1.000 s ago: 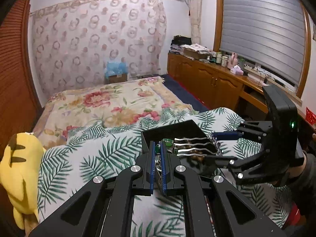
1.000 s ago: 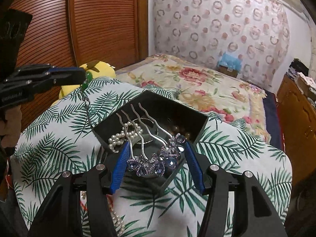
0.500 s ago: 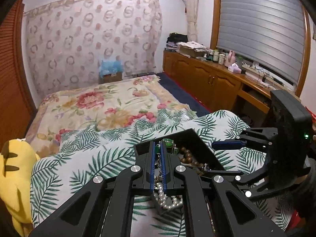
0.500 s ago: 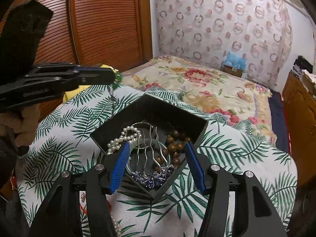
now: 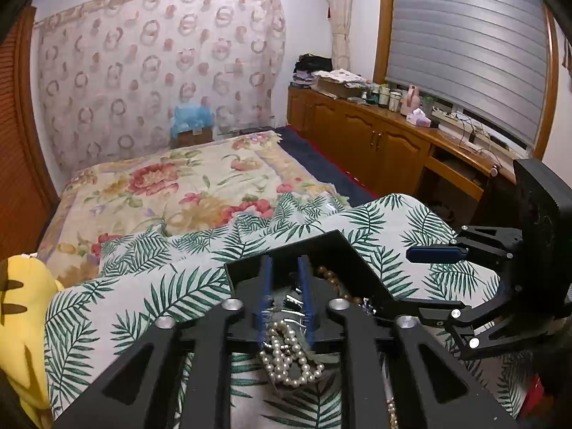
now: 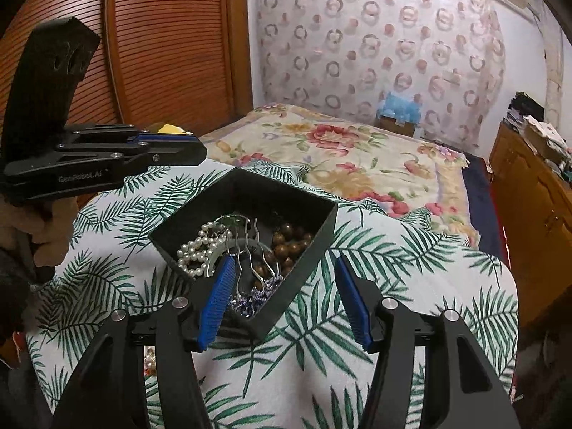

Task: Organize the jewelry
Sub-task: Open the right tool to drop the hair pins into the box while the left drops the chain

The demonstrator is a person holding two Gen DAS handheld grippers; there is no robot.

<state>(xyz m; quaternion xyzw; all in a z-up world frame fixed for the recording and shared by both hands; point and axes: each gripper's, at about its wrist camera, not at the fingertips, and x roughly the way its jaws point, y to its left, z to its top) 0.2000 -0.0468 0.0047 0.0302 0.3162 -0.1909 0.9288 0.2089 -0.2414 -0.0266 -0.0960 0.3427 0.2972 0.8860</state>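
Observation:
A black open box (image 6: pixel 314 239) sits on the palm-leaf cloth (image 6: pixel 393 250); it also shows in the left wrist view (image 5: pixel 357 261). In it lie a white pearl necklace (image 6: pixel 196 250), brown wooden beads (image 6: pixel 289 246), a silver hair comb with purple flowers (image 6: pixel 255 286) and a green pendant necklace (image 6: pixel 234 220). My left gripper (image 5: pixel 286 271) is slightly open and empty above the box, over the pearls (image 5: pixel 289 354). My right gripper (image 6: pixel 286 275) is open and empty at the box's near corner. The left gripper also shows in the right wrist view (image 6: pixel 189 146).
A yellow plush toy (image 5: pixel 21 304) lies at the cloth's left edge. A floral quilt (image 5: pixel 171 186) covers the bed behind. Wooden cabinets (image 5: pixel 375 143) with clutter stand to the right. More beads (image 5: pixel 391 407) lie on the cloth near me.
My right gripper let the hair comb drop into the box and drew back. My left gripper carried the green pendant necklace over the box, opened and released it inside.

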